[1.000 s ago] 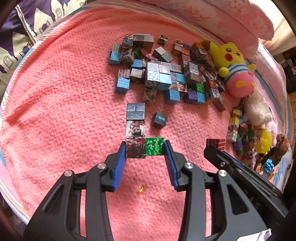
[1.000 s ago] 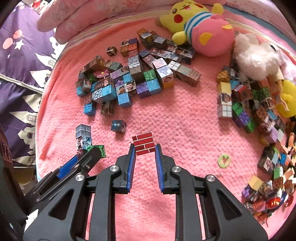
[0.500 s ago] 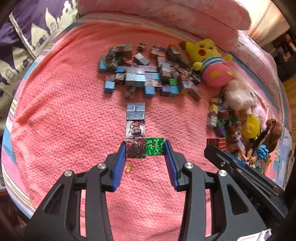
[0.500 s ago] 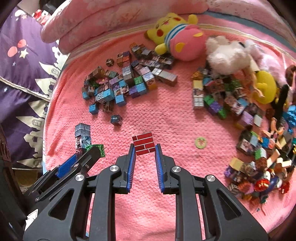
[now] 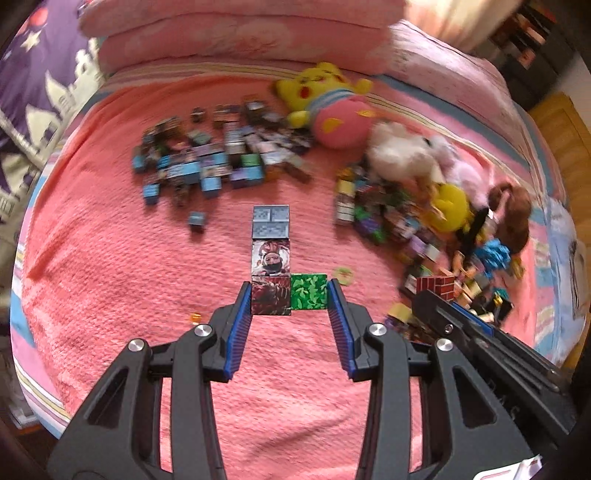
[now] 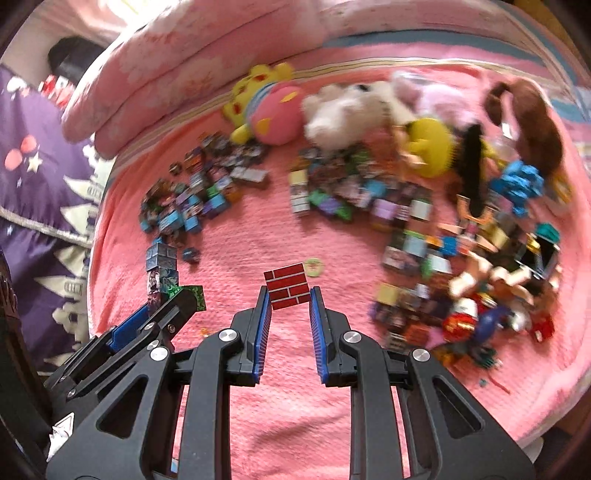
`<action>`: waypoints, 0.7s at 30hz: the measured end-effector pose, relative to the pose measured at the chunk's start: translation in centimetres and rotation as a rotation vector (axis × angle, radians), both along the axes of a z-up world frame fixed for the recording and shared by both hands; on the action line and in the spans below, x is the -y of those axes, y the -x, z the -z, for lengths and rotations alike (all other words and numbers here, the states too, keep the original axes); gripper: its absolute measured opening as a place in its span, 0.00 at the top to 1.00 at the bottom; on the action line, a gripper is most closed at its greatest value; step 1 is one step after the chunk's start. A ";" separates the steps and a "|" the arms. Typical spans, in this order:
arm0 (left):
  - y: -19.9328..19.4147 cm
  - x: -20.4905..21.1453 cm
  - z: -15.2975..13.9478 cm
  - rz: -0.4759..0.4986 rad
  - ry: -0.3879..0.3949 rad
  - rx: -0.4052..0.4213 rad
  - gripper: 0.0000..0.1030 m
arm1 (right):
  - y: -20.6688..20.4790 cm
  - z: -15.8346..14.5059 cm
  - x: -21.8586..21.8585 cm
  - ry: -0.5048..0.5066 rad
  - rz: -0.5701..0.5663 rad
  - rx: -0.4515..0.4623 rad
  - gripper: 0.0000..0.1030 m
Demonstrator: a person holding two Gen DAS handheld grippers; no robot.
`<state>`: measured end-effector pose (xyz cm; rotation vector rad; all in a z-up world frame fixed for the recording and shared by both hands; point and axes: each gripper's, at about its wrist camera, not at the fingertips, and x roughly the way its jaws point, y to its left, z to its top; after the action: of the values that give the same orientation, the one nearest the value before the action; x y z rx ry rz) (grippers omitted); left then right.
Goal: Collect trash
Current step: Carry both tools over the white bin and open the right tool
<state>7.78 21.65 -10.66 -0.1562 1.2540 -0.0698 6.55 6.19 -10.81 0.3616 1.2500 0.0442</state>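
My left gripper [image 5: 289, 300] is shut on a joined cluster of printed cubes [image 5: 270, 254]: a dark red cube and a green leaf cube side by side between the fingers, with two more stacked ahead of them. My right gripper [image 6: 289, 295] is shut on a red brick-pattern cube [image 6: 287, 285]. Both hang above a pink blanket [image 5: 110, 258]. The left gripper [image 6: 162, 306] with its cubes shows at the left of the right wrist view, and the right gripper [image 5: 439, 295] with the brick cube shows at the right of the left wrist view.
A heap of small printed cubes [image 5: 207, 162] lies far left on the blanket, another heap [image 6: 369, 199] to the right among plush toys [image 6: 273, 107]. A small round green token [image 6: 314, 266] lies just ahead. Pink pillows [image 5: 236, 33] line the back; purple fabric [image 6: 33, 184] hangs on the left.
Both grippers have pulled back and risen with their cubes still held, so the heaps and plush toys look smaller and farther. The view has swung right.
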 end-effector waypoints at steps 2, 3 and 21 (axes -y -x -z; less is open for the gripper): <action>0.3 1.6 -0.3 0.034 0.001 0.005 0.62 | 0.9 -0.4 1.6 0.001 0.036 0.003 0.81; 0.5 2.6 -0.5 0.056 0.001 0.008 0.62 | 1.4 -0.6 2.6 0.000 0.054 0.005 0.81; 8.1 21.9 -3.2 0.458 0.011 0.049 0.62 | 14.2 -3.5 20.0 0.007 0.447 0.038 0.81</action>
<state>-0.36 -0.20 -7.42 0.1259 1.2205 -0.4728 -7.68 -13.85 -7.31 0.6237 1.1082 -0.3335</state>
